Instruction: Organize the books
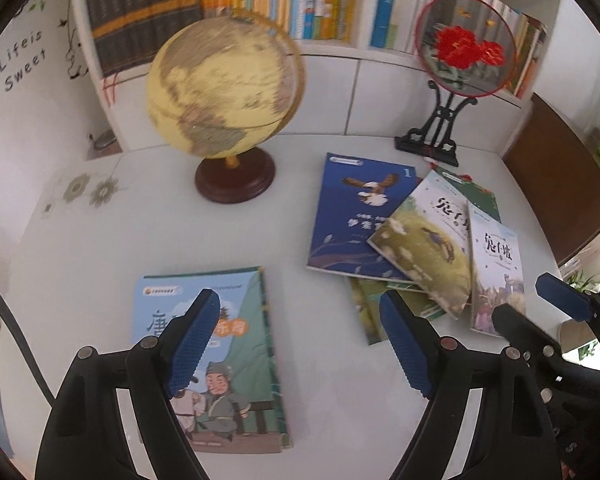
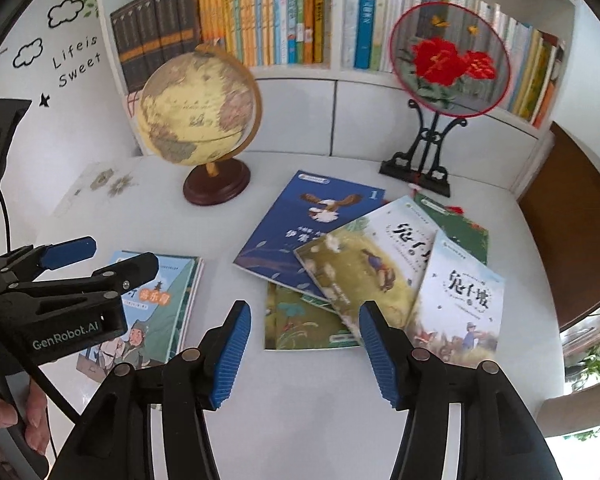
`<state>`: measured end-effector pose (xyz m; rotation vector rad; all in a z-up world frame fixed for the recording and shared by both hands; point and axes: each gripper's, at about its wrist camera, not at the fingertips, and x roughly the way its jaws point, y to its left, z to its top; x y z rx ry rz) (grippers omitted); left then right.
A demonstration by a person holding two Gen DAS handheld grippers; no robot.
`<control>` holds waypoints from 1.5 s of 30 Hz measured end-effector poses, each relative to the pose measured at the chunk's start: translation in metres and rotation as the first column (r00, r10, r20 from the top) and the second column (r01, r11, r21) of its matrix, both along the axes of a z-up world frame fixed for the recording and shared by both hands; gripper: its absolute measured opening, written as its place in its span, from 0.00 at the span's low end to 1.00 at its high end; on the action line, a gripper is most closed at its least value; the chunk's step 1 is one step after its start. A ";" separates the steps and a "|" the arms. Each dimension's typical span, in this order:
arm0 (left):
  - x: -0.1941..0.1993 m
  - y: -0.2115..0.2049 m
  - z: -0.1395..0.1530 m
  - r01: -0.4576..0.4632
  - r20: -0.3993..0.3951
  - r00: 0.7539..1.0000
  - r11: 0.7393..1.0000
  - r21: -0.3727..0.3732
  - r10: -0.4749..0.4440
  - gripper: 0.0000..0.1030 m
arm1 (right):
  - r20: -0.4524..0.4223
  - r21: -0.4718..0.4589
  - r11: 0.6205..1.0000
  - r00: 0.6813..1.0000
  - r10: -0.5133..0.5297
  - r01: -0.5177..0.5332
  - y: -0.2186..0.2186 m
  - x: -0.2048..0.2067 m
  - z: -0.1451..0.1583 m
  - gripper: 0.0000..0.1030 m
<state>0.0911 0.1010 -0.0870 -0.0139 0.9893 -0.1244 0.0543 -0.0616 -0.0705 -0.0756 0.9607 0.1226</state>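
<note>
Hovering above the white tabletop (image 1: pixel 100 248), the left gripper (image 1: pixel 300 344) has its blue-padded jaws spread wide with nothing between them — below it a light-blue cartoon book (image 1: pixel 236 360) lies flat near the front edge, apart from the rest. The right gripper (image 2: pixel 306 354) likewise hangs with jaws apart and empty, over bare tabletop just in front of a loose pile of books. In that pile, toward the right edge, a dark-blue book with a bird (image 2: pixel 300 232) overlaps a green book (image 2: pixel 296 320); a meadow-cover book (image 2: pixel 372 256) lies across both, and a pale book (image 2: pixel 460 304) rests at the pile's right side. Another green book (image 2: pixel 464 232) peeks out behind. Along the back edge stand a globe (image 2: pixel 196 112) on a dark wooden base and a round embroidered fan (image 2: pixel 450 60) on a black stand — both in front of a bookshelf (image 2: pixel 336 74).
</note>
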 end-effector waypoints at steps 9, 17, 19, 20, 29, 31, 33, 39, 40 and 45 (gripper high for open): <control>0.008 -0.050 0.004 0.035 -0.010 0.999 0.999 0.008 -0.035 0.79 | 0.002 0.004 1.000 1.000 -0.022 0.022 -0.043 0.001 0.002 0.62; 0.016 -0.096 -0.007 0.080 -0.033 0.996 0.996 0.029 -0.079 0.78 | -0.031 0.050 0.994 0.995 -0.093 0.094 -0.106 0.004 -0.012 0.63; 0.019 -0.111 -0.011 0.093 -0.037 0.995 0.994 0.054 -0.091 0.78 | -0.041 0.065 0.991 0.993 -0.115 0.117 -0.123 0.004 -0.017 0.63; 0.020 -0.118 -0.012 0.099 -0.037 0.995 0.993 0.060 -0.097 0.78 | -0.044 0.072 0.989 0.991 -0.128 0.131 -0.134 0.004 -0.020 0.63; 0.032 -0.171 -0.024 0.121 -0.029 0.993 0.990 0.078 -0.119 0.79 | -0.056 0.094 0.980 0.984 -0.171 0.176 -0.187 0.009 -0.042 0.63; 0.036 -0.180 -0.031 0.128 -0.046 0.991 0.988 0.084 -0.125 0.79 | -0.069 0.106 0.976 0.981 -0.182 0.188 -0.197 0.011 -0.049 0.63; 0.039 -0.188 -0.038 0.134 -0.059 0.990 0.987 0.090 -0.129 0.79 | -0.090 0.126 0.970 0.976 -0.198 0.209 -0.209 0.013 -0.058 0.63; 0.050 -0.205 -0.064 0.149 -0.116 0.983 0.986 0.070 -0.140 0.78 | -0.144 0.181 0.946 0.959 -0.245 0.269 -0.236 0.019 -0.086 0.63; 0.052 -0.208 -0.069 0.158 -0.127 0.981 0.986 0.054 -0.150 0.78 | -0.153 0.196 0.940 0.955 -0.253 0.280 -0.240 0.021 -0.092 0.63; 0.056 -0.224 -0.093 0.197 -0.167 0.966 0.980 -0.018 -0.197 0.78 | -0.186 0.239 0.914 0.939 -0.290 0.329 -0.251 0.028 -0.118 0.63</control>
